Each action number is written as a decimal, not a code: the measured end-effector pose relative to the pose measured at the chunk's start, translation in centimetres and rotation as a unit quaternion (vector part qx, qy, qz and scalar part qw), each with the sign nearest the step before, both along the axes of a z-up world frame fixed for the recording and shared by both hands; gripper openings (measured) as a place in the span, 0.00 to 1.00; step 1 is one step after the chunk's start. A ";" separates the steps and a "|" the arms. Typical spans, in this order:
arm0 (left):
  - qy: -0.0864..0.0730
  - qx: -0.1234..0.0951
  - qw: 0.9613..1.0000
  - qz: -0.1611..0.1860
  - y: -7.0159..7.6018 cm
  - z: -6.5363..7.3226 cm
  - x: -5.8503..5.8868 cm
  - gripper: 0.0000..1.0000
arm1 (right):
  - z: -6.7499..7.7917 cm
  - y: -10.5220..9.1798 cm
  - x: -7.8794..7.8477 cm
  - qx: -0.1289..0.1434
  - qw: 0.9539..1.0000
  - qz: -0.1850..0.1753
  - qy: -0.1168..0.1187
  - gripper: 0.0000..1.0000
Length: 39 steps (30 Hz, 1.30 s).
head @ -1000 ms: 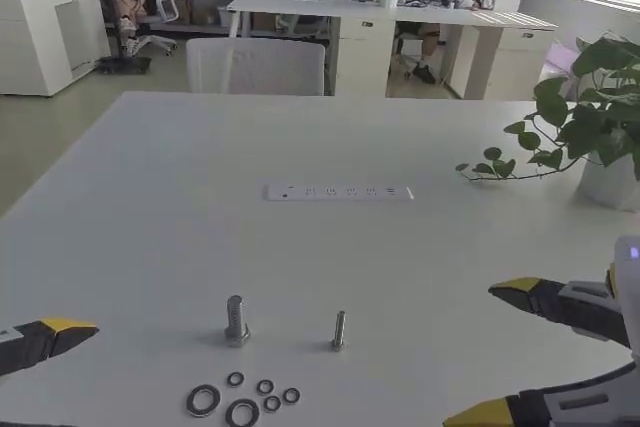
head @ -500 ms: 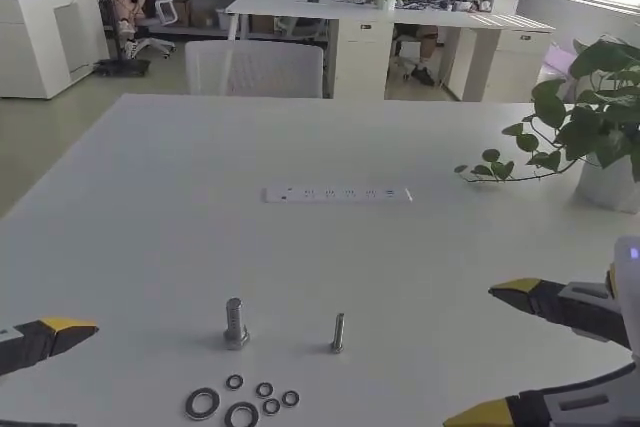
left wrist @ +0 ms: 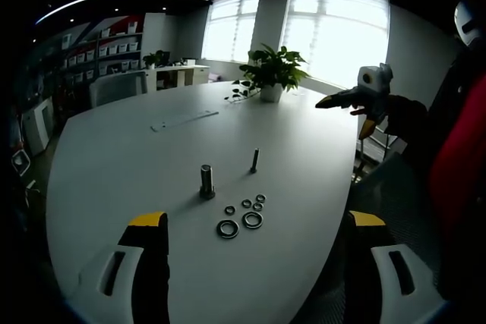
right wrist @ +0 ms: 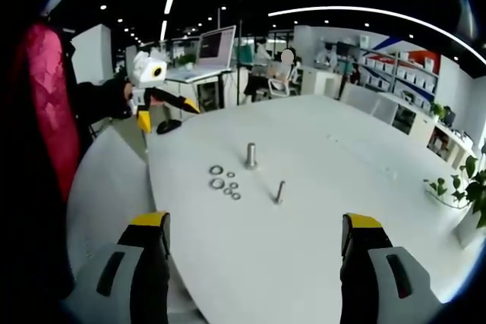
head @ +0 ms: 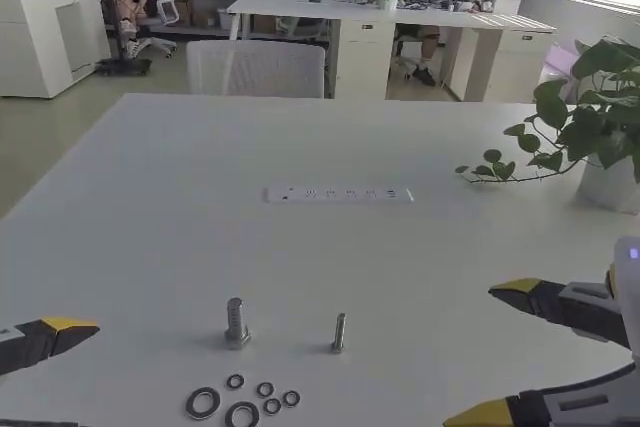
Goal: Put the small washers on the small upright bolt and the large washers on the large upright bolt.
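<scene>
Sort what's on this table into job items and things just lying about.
Job items: large bolt, small bolt, two large washers, four small washers.

Lying about: power strip, potted plant.

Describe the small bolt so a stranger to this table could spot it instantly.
On the white table, nearer than the power strip, two bolts stand upright behind loose washers. The small bolt is the right-hand one, thinner than the large bolt.

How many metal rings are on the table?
6, all lying loose on the table, nearer the person than the large bolt and small bolt: two large washers at the front left, four small washers clustered behind and right of them. None seems hidden.
</scene>
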<state>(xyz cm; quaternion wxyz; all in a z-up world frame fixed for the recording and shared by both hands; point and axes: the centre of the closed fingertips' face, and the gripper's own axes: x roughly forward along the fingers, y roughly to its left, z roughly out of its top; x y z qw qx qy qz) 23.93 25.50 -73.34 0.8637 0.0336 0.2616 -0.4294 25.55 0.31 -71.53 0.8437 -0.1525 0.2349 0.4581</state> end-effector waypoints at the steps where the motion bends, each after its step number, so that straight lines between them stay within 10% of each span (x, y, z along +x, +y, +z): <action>1: 0.001 -0.001 1.000 0.000 0.0 0.0 0.0 0.97 | 0.0 0.0 0.0 -0.001 1.000 0.000 0.000 0.95; 39: 0.000 0.000 1.000 -0.004 0.0 -0.4 0.2 0.96 | -0.2 0.7 0.1 -0.012 1.000 0.020 0.006 0.92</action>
